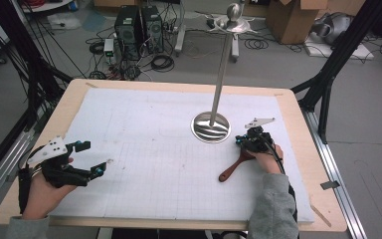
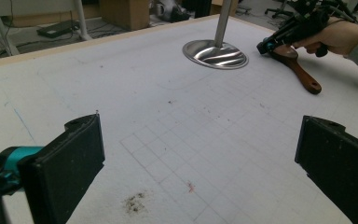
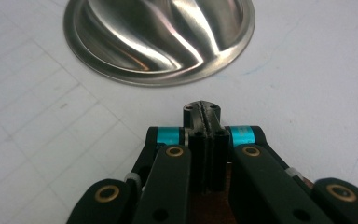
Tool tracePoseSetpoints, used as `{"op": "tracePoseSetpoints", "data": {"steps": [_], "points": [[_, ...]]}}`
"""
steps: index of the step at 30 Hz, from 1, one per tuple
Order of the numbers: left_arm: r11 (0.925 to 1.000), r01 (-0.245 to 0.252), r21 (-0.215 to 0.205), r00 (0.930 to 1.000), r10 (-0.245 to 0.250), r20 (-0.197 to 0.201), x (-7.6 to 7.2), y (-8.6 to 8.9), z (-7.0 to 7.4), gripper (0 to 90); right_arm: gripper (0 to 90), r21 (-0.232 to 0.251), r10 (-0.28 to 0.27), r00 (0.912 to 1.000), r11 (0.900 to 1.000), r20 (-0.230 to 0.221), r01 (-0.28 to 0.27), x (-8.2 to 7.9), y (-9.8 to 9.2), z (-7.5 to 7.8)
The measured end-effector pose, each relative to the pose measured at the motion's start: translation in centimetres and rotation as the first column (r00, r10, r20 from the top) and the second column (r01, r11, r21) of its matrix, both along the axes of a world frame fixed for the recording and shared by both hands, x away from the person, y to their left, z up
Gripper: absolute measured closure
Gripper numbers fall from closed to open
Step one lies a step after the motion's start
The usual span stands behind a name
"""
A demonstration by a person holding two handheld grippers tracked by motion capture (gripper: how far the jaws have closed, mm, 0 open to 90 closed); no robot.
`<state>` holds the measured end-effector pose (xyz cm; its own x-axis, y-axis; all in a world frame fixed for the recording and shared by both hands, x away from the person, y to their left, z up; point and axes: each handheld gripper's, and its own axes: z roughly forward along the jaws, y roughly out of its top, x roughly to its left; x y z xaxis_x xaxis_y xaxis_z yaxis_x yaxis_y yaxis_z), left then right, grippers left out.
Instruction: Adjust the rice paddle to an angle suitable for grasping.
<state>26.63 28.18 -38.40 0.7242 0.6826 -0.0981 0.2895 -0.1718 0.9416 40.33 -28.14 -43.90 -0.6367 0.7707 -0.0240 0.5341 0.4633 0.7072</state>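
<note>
My right gripper [image 1: 247, 143] has its jaws together over the head of the wooden brush [image 1: 232, 167], which lies flat on the white mat [image 1: 144, 149] just beside the metal stand [image 1: 211, 127]. I cannot tell if it really clamps it. My left gripper [image 1: 90, 158] waits wide apart, holding nothing. I think the next move is lifting the brush toward the stand

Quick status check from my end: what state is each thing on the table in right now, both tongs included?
Left tongs: open wide, holding nothing, above the white mat.
Right tongs: jaws pressed together, down at the wide end of the wooden paddle; whether they pinch it, I cannot tell.
Wooden paddle: lying flat on the mat, handle toward the person.
Metal stand: upright, round base flat on the mat, nothing hanging on it.
</note>
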Motion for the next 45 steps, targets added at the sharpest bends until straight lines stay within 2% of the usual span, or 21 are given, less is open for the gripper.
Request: {"op": "tracePoseSetpoints", "data": {"steps": [8, 17, 25, 28, 36, 40, 43, 45], "points": [[1.0, -0.003, 0.004, 1.0, 0.003, -0.002, 0.0, 0.1, -0.1, 1.8, 89.9, -0.02, -0.01, 0.9998, 1.0, 0.014, 0.01, 0.1, 0.0, 0.0], [0.9999, 0.01, 0.005, 0.9999, -0.01, -0.004, 0.3, -0.4, -0.1, 1.8, 89.9, -0.041, -0.031, 0.9993, 0.999, -0.019, 0.031, -0.5, -0.9, 0.3], [0.9993, 0.038, 0.002, 0.9992, -0.038, -0.008, 1.2, -1.6, -0.1, 1.8, 90.0, -0.003, -0.044, 0.9984, 0.999, -0.036, 0.044, -1.3, -2.2, 0.2], [0.9981, 0.061, 0.007, 0.9981, -0.061, -0.004, 1.5, -2.2, 0.0, 1.8, 90.0, -0.008, -0.044, 0.9985, 0.999, -0.034, 0.043, -1.6, -2.3, 0.2], [0.9969, 0.078, 0.005, 0.9969, -0.078, -0.005, 2.2, -2.9, 0.0, 1.8, 90.0, -0.011, -0.037, 0.9978, 0.999, -0.054, 0.037, -2.5, -3.0, 0.3], [0.9962, 0.087, 0.006, 0.9961, -0.087, -0.015, 2.5, -3.4, -0.2, 1.8, 90.0, 0.009, -0.05, 0.9972, 0.999, -0.055, 0.051, -2.9, -3.2, 0.2], [0.9952, 0.097, 0.011, 0.9951, -0.097, -0.02, 2.8, -3.9, -0.3, 1.8, 89.9, -0.016, -0.05, 0.9974, 0.999, -0.052, 0.049, -3.2, -3.1, 0.3], [0.9949, 0.1, 0.013, 0.9949, -0.1, -0.017, 2.9, -4.0, -0.3, 1.8, 90.0, -0.007, -0.047, 0.9972, 0.999, -0.059, 0.046, -3.4, -3.3, 0.3]]}}
